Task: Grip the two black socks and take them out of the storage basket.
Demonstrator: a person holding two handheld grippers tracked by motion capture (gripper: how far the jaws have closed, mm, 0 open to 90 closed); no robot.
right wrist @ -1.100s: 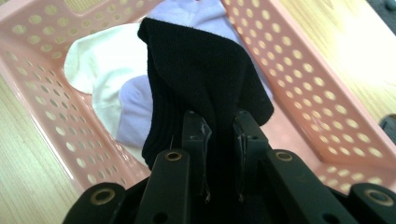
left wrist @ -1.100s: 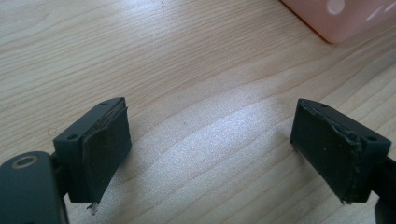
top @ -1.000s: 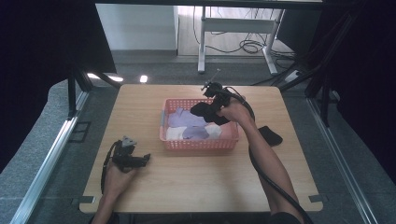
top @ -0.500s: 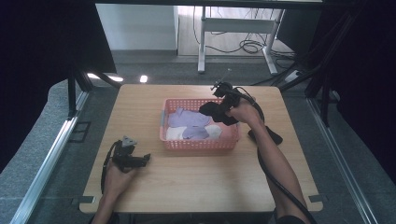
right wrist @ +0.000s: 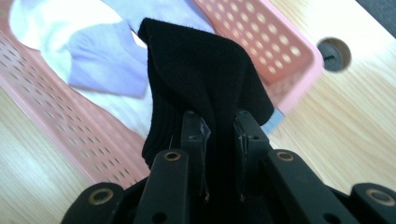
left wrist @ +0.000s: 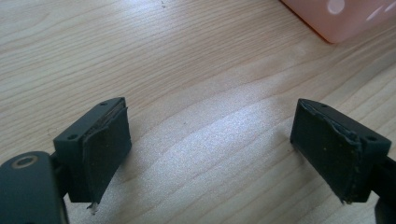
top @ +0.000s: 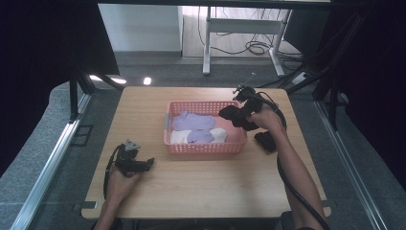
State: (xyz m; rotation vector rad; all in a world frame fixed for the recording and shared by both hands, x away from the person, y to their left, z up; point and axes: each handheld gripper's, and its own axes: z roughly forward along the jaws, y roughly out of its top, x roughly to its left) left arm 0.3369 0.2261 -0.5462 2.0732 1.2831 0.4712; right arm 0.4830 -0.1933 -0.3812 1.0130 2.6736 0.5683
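Light wooden table (top: 206, 187) on grey floor; dark surrounds, white desk frame and cables beyond the far edge

One pink perforated basket (top: 205, 147) near the far right of the table, holding pale purple socks (top: 191, 120) over white fabric (top: 178, 136). Right gripper (right wrist: 219, 135) clamped on one black sock (right wrist: 201, 79), held above the basket's right end; another dark item (top: 265, 141) on the table beside the basket. Left gripper (left wrist: 210, 140) spread wide, nothing held, near the front left edge

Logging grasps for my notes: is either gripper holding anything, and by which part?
The right gripper pinches a black sock by its ribbed end. The left gripper is open, holding nothing.
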